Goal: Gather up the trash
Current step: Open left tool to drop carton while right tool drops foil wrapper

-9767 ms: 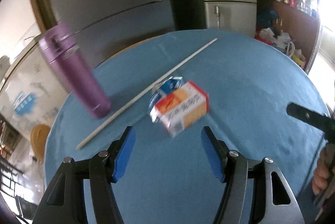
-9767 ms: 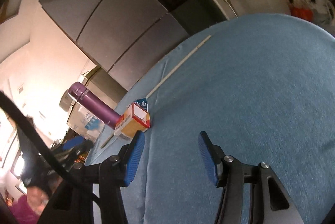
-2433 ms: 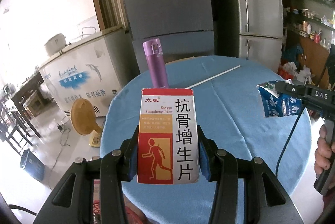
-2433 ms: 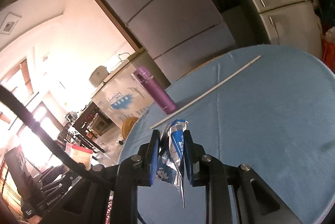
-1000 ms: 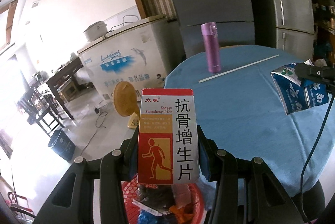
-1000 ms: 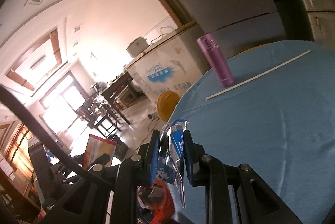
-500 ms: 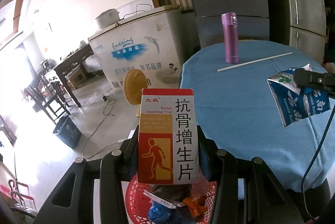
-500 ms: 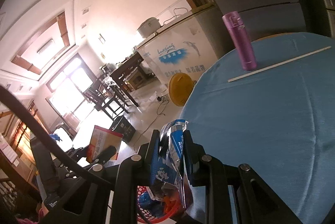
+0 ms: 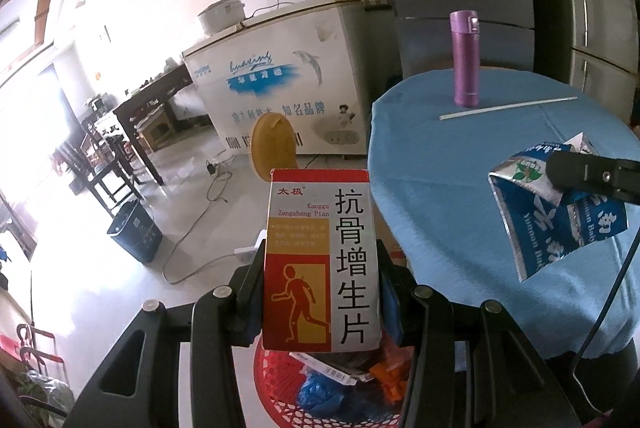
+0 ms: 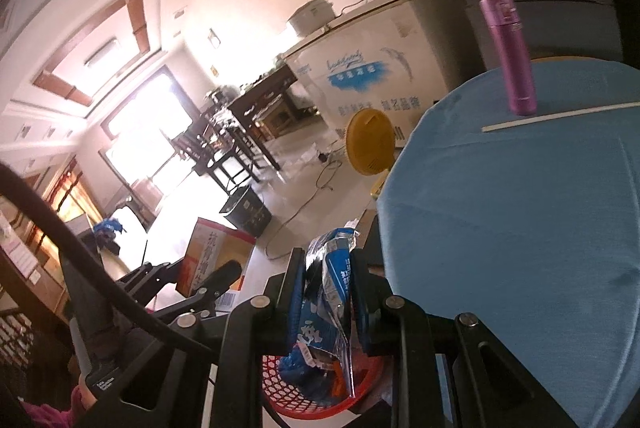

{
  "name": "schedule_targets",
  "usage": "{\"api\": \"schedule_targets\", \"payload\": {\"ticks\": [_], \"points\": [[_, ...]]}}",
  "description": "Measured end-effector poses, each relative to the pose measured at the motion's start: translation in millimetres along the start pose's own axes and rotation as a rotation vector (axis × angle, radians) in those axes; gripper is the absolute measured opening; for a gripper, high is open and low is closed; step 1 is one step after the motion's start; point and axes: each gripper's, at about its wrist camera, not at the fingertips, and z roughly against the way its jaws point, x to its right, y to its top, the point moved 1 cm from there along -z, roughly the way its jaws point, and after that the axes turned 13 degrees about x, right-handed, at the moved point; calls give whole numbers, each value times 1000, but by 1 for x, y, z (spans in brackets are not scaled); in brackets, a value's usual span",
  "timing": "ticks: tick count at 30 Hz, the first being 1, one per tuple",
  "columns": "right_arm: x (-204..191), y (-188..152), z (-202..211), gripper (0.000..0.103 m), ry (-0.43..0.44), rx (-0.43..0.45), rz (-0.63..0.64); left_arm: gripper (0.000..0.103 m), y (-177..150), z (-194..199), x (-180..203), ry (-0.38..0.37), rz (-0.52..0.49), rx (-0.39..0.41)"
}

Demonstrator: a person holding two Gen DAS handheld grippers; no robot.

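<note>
Round tabletop [image 9: 460,195] in blue cloth carries only an upright purple flask [image 9: 464,59] and a thin white stick [image 9: 508,107] lying just in front of it; on the floor beside the tabletop sits a red mesh basket [image 9: 280,388] with trash already in it. Left claw [image 9: 320,292] is clamped on a red-and-white medicine box [image 9: 320,260], held upright above the basket. Right claw [image 10: 326,292] is pinched tight on a crumpled blue wrapper [image 10: 324,308], also over the basket [image 10: 304,404], off the tabletop edge.
</note>
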Motion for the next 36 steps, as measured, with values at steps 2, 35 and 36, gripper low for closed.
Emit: {"api": "schedule_targets", "payload": {"ticks": [2, 35, 36], "points": [[-5, -4, -9, 24, 9, -20, 11, 48, -4, -3, -4, 8, 2, -11], [1, -70, -139, 26, -43, -300, -26, 57, -90, -53, -43, -182, 186, -252], [5, -67, -136, 26, -50, -287, -34, 57, -87, -50, -43, -166, 168, -241]]}}
